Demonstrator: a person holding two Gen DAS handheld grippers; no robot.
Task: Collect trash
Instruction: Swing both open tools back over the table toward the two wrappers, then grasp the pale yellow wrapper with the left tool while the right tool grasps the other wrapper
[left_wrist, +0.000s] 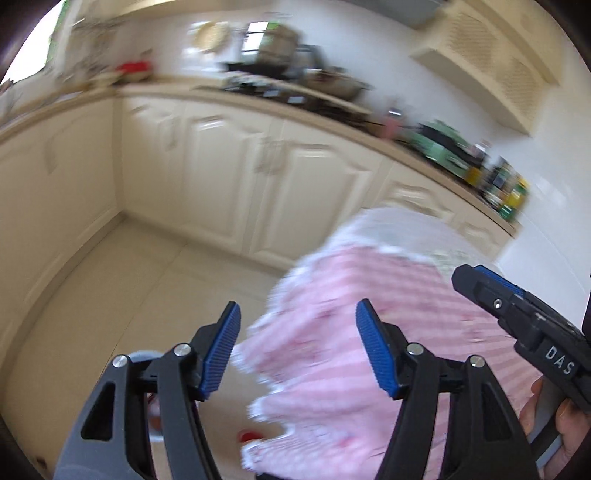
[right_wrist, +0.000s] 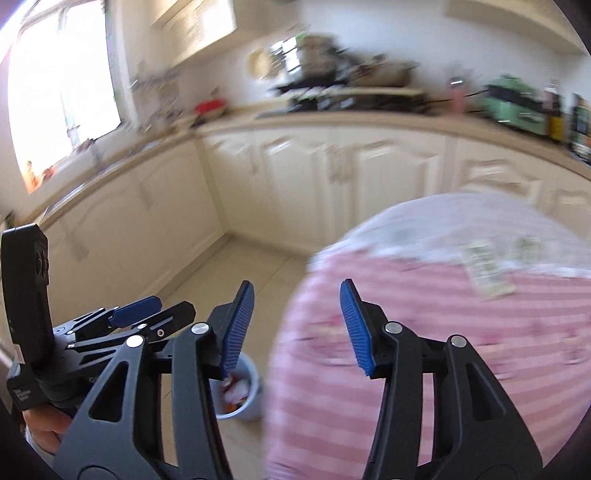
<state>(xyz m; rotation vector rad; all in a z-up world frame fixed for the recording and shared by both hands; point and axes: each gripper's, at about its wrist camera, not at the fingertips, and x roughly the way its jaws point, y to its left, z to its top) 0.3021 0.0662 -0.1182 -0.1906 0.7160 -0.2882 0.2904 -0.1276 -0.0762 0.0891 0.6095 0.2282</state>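
Both grippers empty above the kitchen floor
Left gripper (left_wrist: 297, 350) and right gripper (right_wrist: 297, 325) gape apart, gripping nothing; pale round plastic bin (right_wrist: 245, 391) sits beside pink-striped tablecloth (right_wrist: 443, 332)

Two wrist views, angled down over pink-striped tablecloth (left_wrist: 388, 314) (shared cabinets (right_wrist: 295, 173) beyond)

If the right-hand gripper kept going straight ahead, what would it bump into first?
Probably the pink striped tablecloth: the right gripper, open and empty, points at its near edge. Depth is blurry, so it might slip past towards the floor.
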